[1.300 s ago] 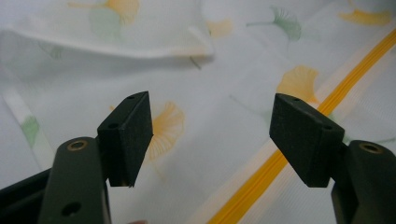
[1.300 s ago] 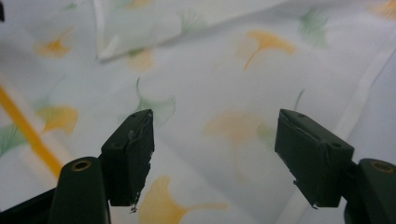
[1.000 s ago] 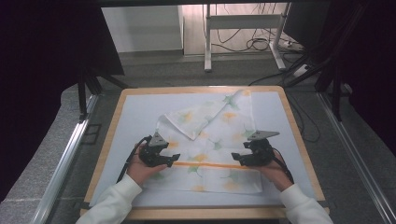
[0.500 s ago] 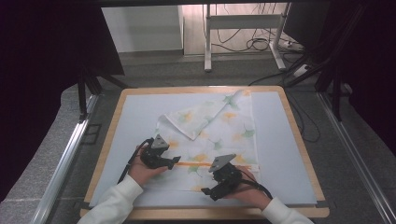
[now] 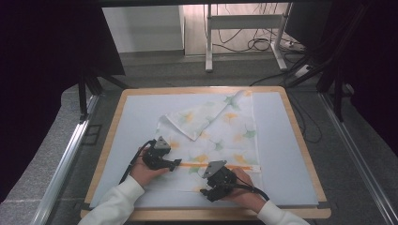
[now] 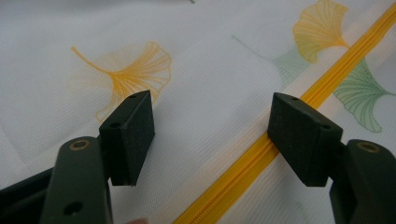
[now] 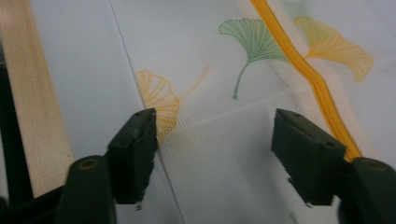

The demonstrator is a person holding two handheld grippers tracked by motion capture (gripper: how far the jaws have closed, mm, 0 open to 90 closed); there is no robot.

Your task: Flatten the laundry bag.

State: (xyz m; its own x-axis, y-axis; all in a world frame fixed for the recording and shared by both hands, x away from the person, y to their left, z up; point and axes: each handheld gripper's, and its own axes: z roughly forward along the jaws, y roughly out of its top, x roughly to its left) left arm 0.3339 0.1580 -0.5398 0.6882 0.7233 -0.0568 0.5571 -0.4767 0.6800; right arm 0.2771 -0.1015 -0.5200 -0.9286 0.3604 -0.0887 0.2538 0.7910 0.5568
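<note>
White mesh cloth [image 5: 220,140] lies partly folded on the bench [image 5: 281,136]. Both grippers, left [image 5: 174,162] and right [image 5: 205,191], hold their fingers open; the right's have just been closing, gripping nothing.

My right hand [image 5: 244,187] covers part of the mesh laundry bag [image 5: 220,136]'s near edge. The bag's folded-over corner hides the layer beneath it. The yellow zipper [image 6: 261,154] runs off the picture's edges, its pull unseen.
</note>
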